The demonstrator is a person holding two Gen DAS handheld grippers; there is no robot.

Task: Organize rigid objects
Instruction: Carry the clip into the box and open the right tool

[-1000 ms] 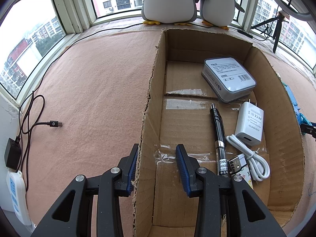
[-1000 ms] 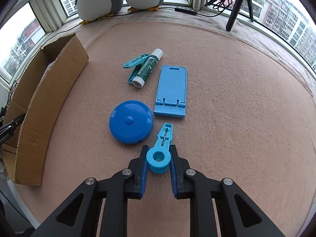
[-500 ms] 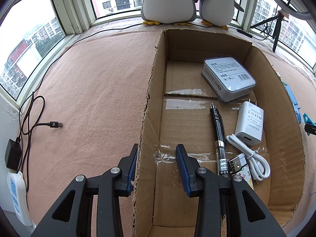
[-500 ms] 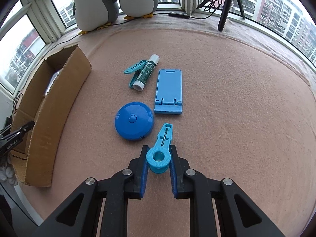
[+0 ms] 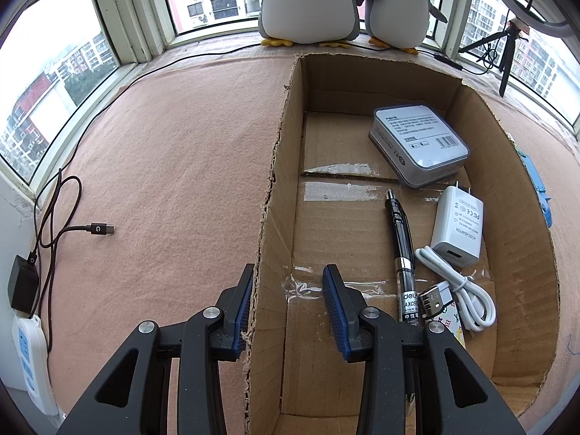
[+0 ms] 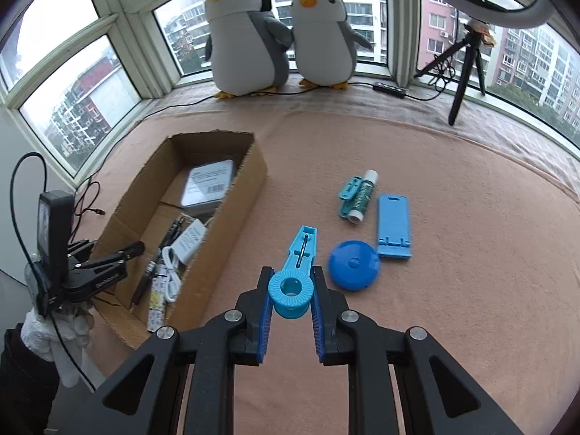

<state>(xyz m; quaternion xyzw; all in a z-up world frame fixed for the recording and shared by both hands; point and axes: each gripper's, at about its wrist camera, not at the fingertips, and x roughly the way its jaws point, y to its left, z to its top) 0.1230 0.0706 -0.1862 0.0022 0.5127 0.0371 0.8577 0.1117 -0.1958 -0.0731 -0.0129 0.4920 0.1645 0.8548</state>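
My right gripper is shut on a light blue plastic tool with a ring end and holds it lifted above the pink cloth, right of the cardboard box. My left gripper is open and straddles the box's left wall, one finger outside, one inside. In the box lie a grey tin, a black pen, a white charger and a white cable. On the cloth lie a round blue tape measure, a blue phone stand, a glue stick and a teal clip.
Two plush penguins stand on the window sill at the back. A black tripod stands at the back right. A black USB cable and a white power strip lie left of the box.
My right gripper has lifted the light blue tool off the cloth and swung left toward the box. The left gripper has not moved.
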